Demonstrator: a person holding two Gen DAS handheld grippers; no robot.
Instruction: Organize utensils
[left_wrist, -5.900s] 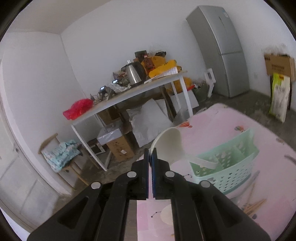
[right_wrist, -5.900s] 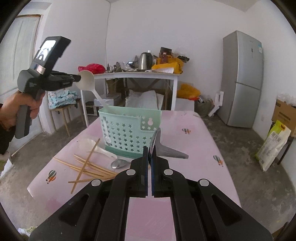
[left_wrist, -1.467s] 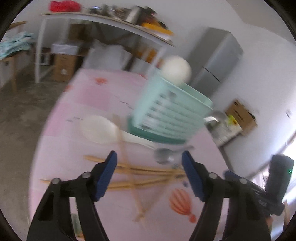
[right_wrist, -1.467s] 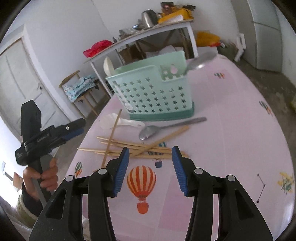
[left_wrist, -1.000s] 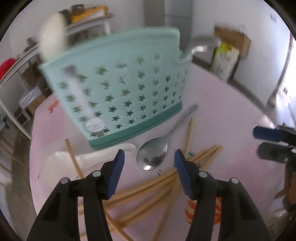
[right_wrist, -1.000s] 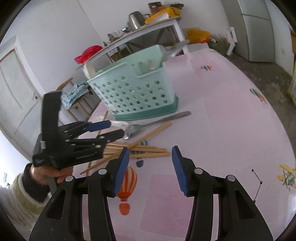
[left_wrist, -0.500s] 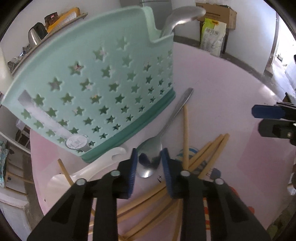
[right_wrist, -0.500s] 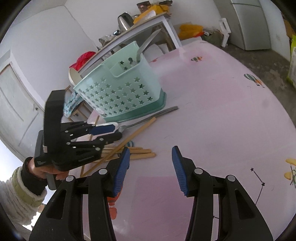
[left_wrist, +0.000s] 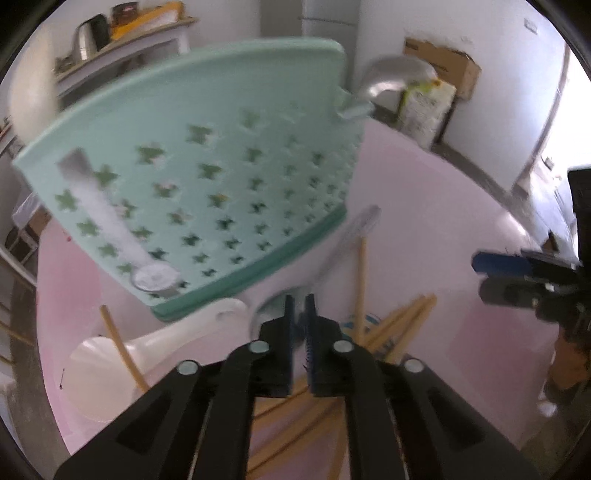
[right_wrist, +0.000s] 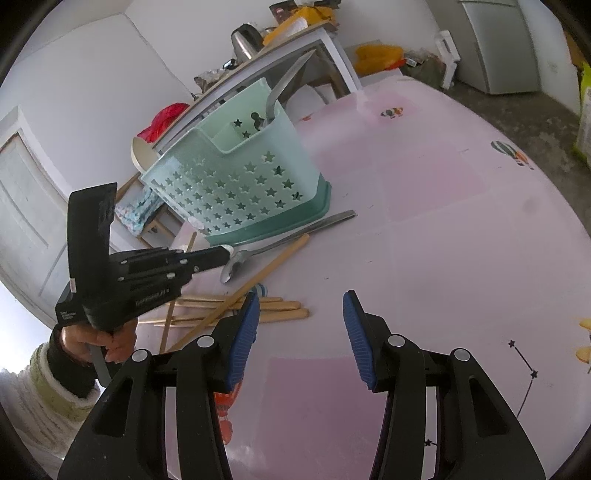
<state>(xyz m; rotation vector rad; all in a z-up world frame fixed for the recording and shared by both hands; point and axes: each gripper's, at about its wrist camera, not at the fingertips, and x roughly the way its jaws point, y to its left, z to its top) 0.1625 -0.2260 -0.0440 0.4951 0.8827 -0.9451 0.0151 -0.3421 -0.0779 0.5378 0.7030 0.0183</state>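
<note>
— While two utensils already stand in the caddy (right_wrist: 236, 184), how much would you say is left?

— Most of it, I judge. A metal spoon (right_wrist: 284, 86) sticks up from the small pocket at one end, and a white spoon (right_wrist: 142, 155) leans out at the far end. On the table (right_wrist: 461, 229) a metal spoon (right_wrist: 280, 242) lies just in front of the caddy's base, a white ladle (left_wrist: 110, 365) lies beside it, and a loose heap of chopsticks (right_wrist: 258, 299) crosses below them.

— What are the grippers doing?

— The left gripper (left_wrist: 299, 310) is down at the bowl of the lying spoon, fingers (left_wrist: 288, 314) drawn to a narrow slit. The bowl is mostly hidden behind the tips and that view is blurred, so I cannot tell whether it is pinched. From the other camera the left gripper (right_wrist: 221, 254) reaches to the bowl's edge. The right gripper (right_wrist: 299, 332) hovers wide apart above bare cloth, holding nothing.

— And the setting?

— A pink cloth printed with hot-air balloons (right_wrist: 511, 153) covers the table. Behind stands a white bench (right_wrist: 295, 44) piled with a kettle (right_wrist: 245, 42), a yellow package and a red bag (right_wrist: 166, 118); a grey fridge (right_wrist: 498, 44) stands at one wall, a pale door (right_wrist: 22, 206) at the other. Floor is bare concrete.
</note>
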